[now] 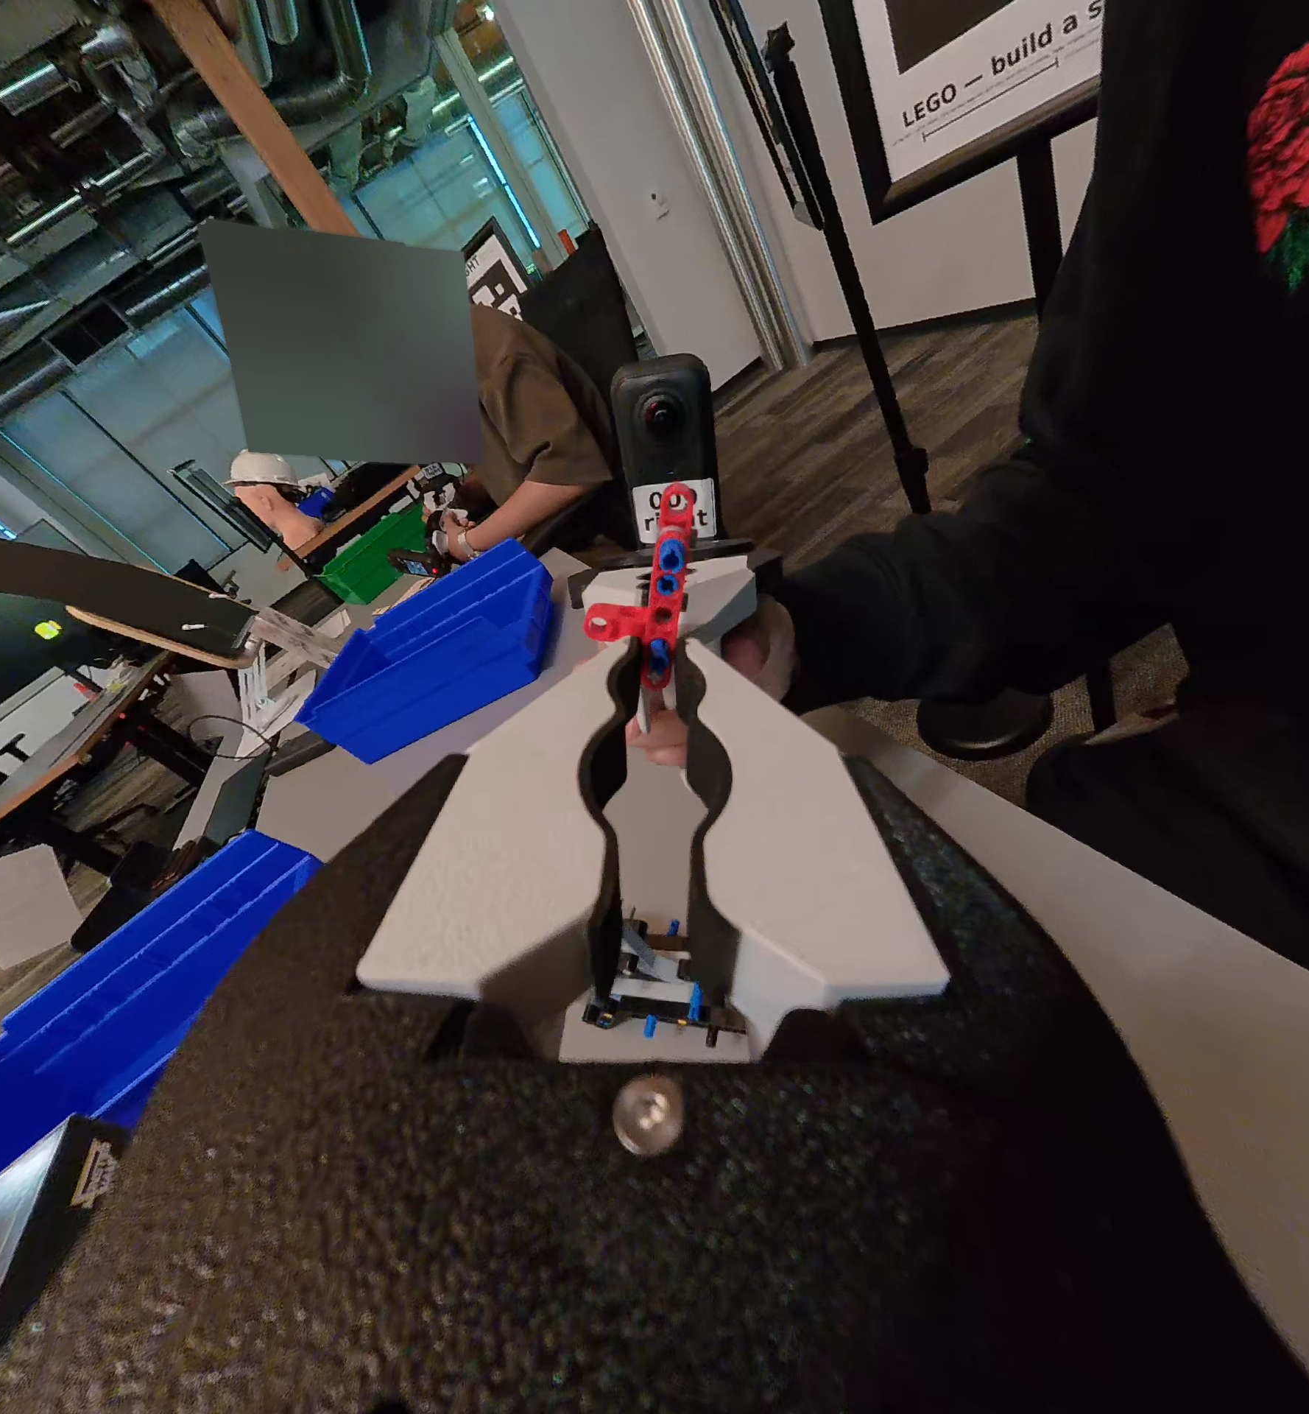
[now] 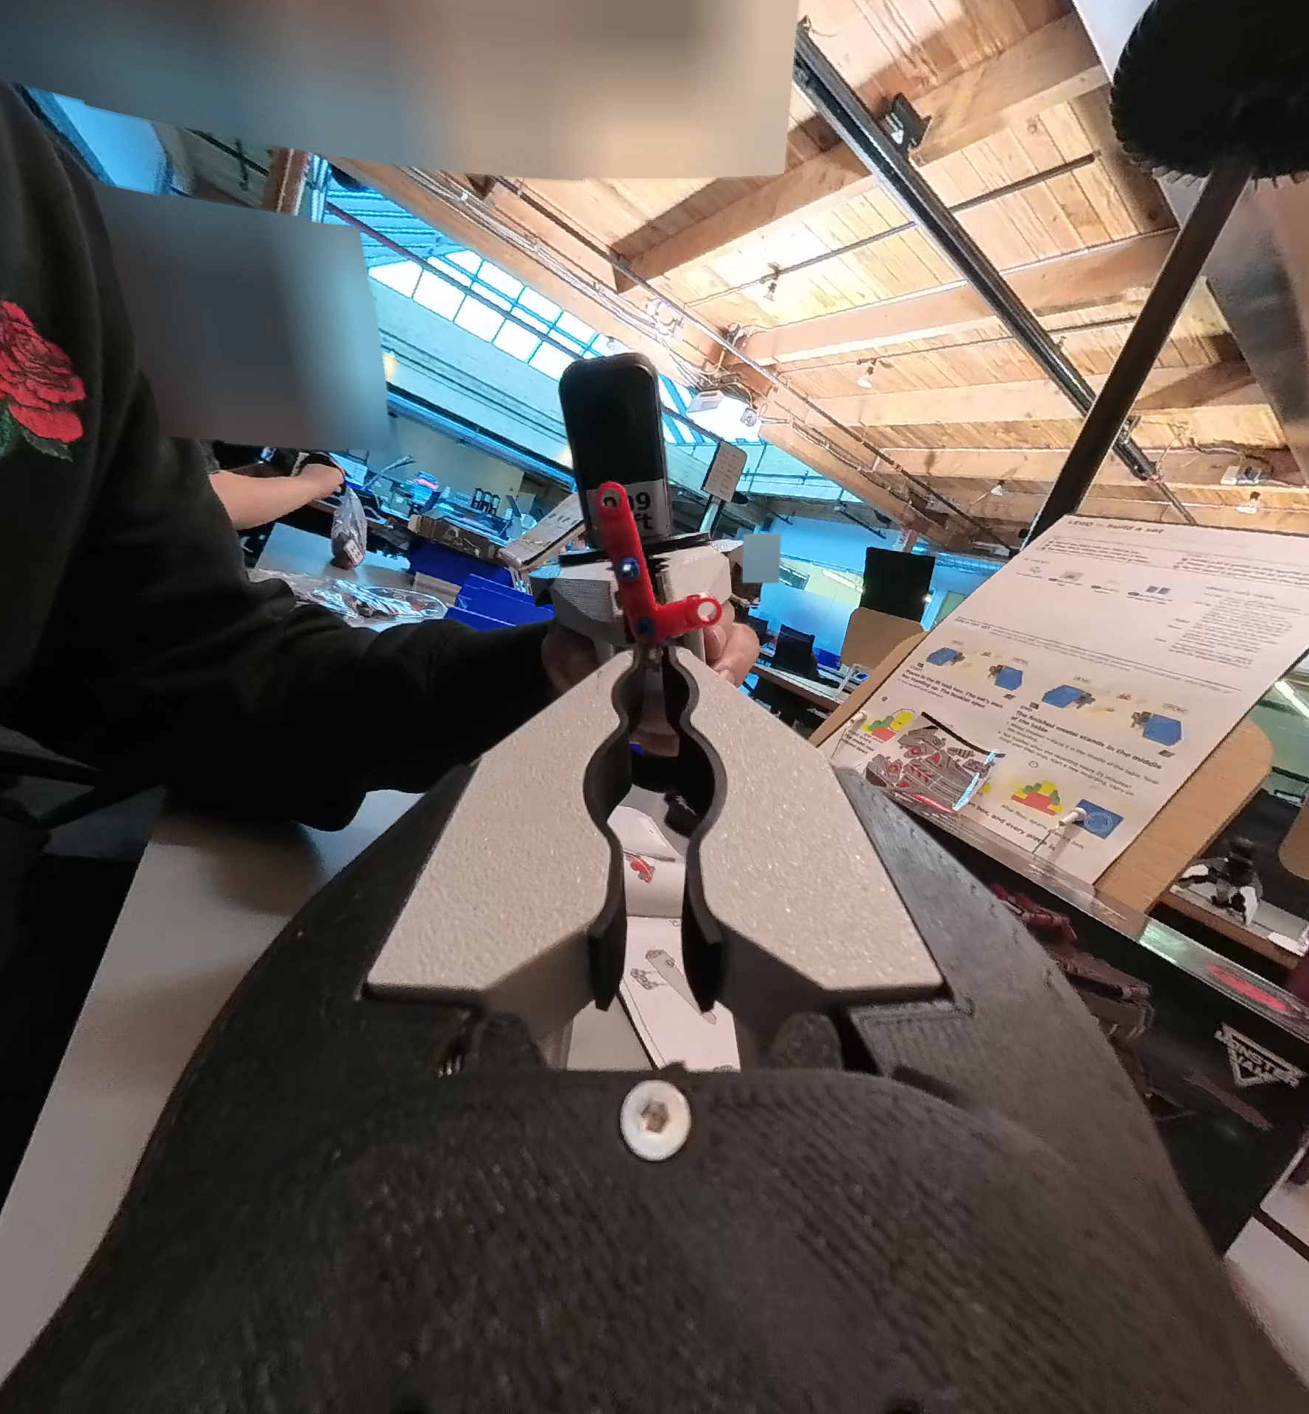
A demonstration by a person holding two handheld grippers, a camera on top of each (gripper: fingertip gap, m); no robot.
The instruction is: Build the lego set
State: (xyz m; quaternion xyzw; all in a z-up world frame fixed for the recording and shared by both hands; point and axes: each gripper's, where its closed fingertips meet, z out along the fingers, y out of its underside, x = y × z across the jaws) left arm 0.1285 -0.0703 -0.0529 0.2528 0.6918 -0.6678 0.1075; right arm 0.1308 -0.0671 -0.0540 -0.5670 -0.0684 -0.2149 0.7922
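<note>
A red L-shaped lego beam (image 1: pixel 655 620) with blue pins (image 1: pixel 668 585) in its holes stands upright in the air between my two grippers, which face each other. My left gripper (image 1: pixel 655 666) is shut on the beam's lower end; both dark pads press on it. In the right wrist view the same beam (image 2: pixel 628 566) rises from my right gripper (image 2: pixel 651 654), whose fingertips are shut on its bottom end. The right gripper's grey body (image 1: pixel 720 604) shows behind the beam in the left wrist view. The left gripper's body (image 2: pixel 590 604) shows behind it in the right wrist view.
Two blue bins (image 1: pixel 437 650) (image 1: pixel 101 1018) stand on the grey table (image 2: pixel 177 880) to the left. A slanted instruction board (image 2: pixel 1095 689) and a dark set box (image 2: pixel 1248 1071) stand to the right. A person's black sleeve (image 1: pixel 942 612) reaches in. An instruction sheet (image 2: pixel 667 995) lies below the grippers. The tips of both grippers are at nearly the same place.
</note>
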